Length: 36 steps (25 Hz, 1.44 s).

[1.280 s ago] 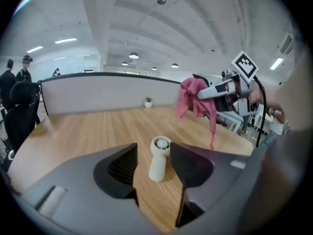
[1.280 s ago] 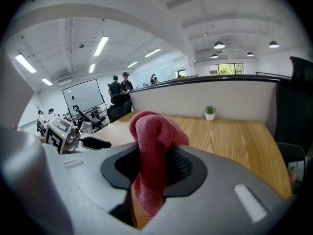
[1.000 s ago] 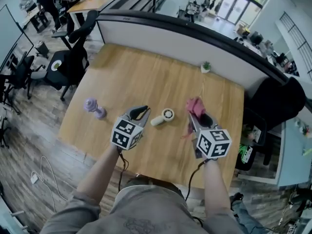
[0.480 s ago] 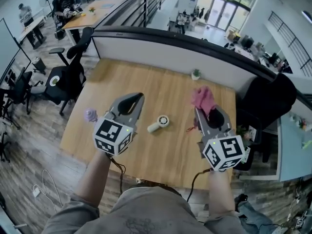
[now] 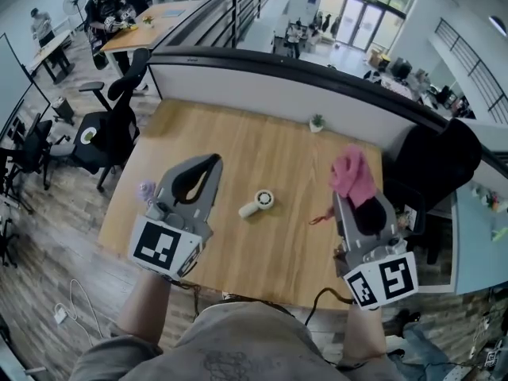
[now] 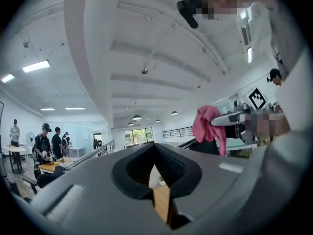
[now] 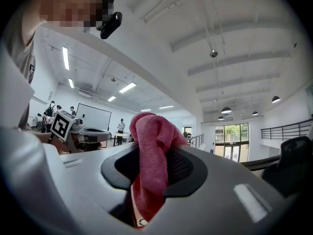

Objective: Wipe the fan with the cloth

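A small white hand fan [image 5: 258,202] lies on the wooden table [image 5: 238,145], between and well below both grippers. My left gripper [image 5: 208,161] is held high and level at the left; its jaws have just closed the last bit and are shut, with nothing between them. In the left gripper view its own jaws [image 6: 155,153] meet with only table showing behind. My right gripper [image 5: 355,182] is raised at the right, shut on a pink cloth [image 5: 352,175] that bunches above the fingertips. The right gripper view shows the cloth [image 7: 151,155] pinched in the jaws and hanging down.
A purple dumbbell-like object [image 5: 146,190] sits near the table's left edge and a small potted plant [image 5: 317,122] at its back edge. A low partition [image 5: 270,78] runs behind the table. Black office chairs stand at the left [image 5: 111,125] and right [image 5: 432,165].
Both grippers have risen away from the table toward the head camera and spread apart. The pink cloth stays in the right gripper; the fan has not moved.
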### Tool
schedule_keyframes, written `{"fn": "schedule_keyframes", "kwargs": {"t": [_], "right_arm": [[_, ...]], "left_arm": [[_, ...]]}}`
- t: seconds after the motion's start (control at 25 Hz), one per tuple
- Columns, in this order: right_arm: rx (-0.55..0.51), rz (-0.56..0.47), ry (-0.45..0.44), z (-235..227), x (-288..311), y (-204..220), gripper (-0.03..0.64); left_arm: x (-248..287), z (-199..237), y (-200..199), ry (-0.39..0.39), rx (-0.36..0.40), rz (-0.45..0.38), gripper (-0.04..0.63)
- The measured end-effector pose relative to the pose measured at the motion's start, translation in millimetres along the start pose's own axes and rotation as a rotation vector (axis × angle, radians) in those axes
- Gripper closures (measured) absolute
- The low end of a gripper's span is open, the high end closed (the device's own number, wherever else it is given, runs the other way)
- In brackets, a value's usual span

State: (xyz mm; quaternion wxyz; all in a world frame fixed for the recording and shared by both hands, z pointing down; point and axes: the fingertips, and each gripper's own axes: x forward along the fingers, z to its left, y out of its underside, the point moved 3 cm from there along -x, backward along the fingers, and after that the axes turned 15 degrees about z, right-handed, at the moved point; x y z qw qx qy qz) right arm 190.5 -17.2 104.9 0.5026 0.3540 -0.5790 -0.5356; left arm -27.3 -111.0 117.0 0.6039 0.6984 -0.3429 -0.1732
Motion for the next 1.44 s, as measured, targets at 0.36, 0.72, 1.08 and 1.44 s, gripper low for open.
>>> {"fn": "schedule_keyframes", "kwargs": {"t": [0.36, 0.72, 1.08, 1.44], "right_arm": [[0.068, 0.061, 0.008, 9, -16, 31, 0.492], [0.098, 0.219, -0.057, 34, -11, 85, 0.492], [0.112, 0.227, -0.098, 44, -1, 92, 0.492], [0.112, 0.258, -0.095, 45, 10, 94, 0.492]], "left_arm": [[-15, -29, 22, 0.029, -0.021, 0.084, 0.594], [-23, -43, 56, 0.012, -0.044, 0.158, 0.594], [-34, -42, 69, -0.014, -0.033, 0.206, 0.594], [-36, -37, 63, -0.011, -0.032, 0.206, 0.594]]}}
